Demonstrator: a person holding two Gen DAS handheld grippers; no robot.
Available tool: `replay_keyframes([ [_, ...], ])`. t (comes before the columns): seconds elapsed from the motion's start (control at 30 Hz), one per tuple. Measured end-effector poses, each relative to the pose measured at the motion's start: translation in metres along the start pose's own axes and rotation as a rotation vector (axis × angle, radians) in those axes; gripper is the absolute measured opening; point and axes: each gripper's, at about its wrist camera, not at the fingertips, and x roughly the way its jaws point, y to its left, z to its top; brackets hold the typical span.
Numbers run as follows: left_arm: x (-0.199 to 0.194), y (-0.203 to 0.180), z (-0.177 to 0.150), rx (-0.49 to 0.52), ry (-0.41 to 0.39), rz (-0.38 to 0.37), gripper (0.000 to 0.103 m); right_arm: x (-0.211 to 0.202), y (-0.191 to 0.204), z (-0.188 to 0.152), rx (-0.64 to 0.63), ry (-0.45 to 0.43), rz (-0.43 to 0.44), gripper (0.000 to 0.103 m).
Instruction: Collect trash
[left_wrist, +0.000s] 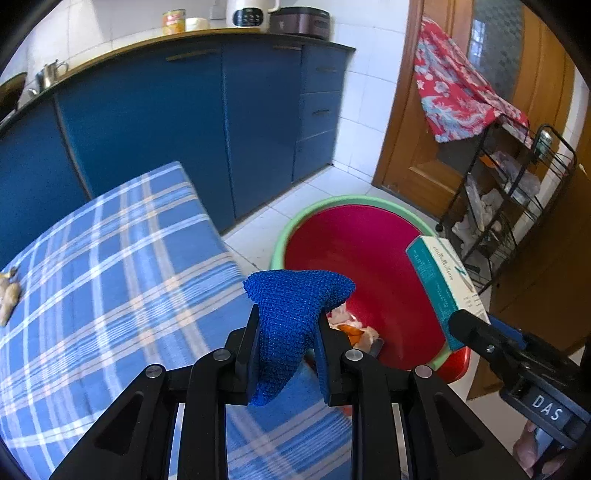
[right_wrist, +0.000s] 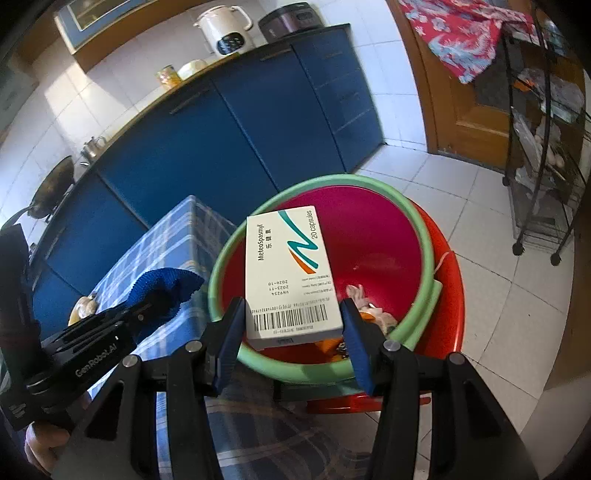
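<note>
My left gripper (left_wrist: 286, 332) is shut on a blue knitted cloth (left_wrist: 291, 314) and holds it above the table edge, beside the red basin (left_wrist: 369, 240) with a green rim (right_wrist: 369, 181). My right gripper (right_wrist: 293, 325) is shut on a white medicine box (right_wrist: 288, 269) and holds it over the basin's near rim. The box also shows in the left wrist view (left_wrist: 443, 280), as does the right gripper (left_wrist: 465, 325). The left gripper with the cloth (right_wrist: 166, 288) shows in the right wrist view. Peels and scraps (right_wrist: 369, 310) lie at the bottom of the basin.
A table with a blue plaid cloth (left_wrist: 110, 277) is on the left, with ginger pieces (left_wrist: 7, 295) at its far left. Blue kitchen cabinets (left_wrist: 166, 129) stand behind. A black wire rack (left_wrist: 509, 192) stands by a wooden door (left_wrist: 413, 129), with a red patterned cloth (left_wrist: 454, 88) draped on it.
</note>
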Motion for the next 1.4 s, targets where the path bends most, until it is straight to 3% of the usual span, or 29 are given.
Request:
replay_keyframes([
  [0.3,0.020,-0.015,0.006,0.030,0.016,-0.029,0.026,0.015,-0.020,-0.001,0.040,0.024,-0.047,0.055],
  [0.47,0.027,-0.024,0.008,0.053,0.019,-0.049,0.030,0.005,-0.022,0.001,0.033,-0.014,-0.068,0.055],
  [0.57,0.027,-0.028,0.008,0.062,0.015,-0.049,0.043,-0.001,-0.021,0.002,0.031,-0.032,-0.072,0.055],
  [0.7,0.025,-0.029,0.008,0.060,0.016,-0.059,0.047,-0.006,-0.021,0.003,0.031,-0.044,-0.071,0.055],
  [0.8,0.021,-0.024,0.008,0.043,0.008,-0.052,0.052,-0.009,-0.020,0.002,0.035,-0.048,-0.067,0.055],
  [1.13,-0.010,-0.005,-0.001,0.001,-0.029,-0.031,0.056,-0.030,-0.002,-0.002,-0.003,-0.079,-0.042,0.055],
  [1.4,-0.044,0.026,-0.022,-0.066,-0.043,0.026,0.057,-0.049,0.028,-0.011,-0.064,-0.105,-0.011,0.058],
])
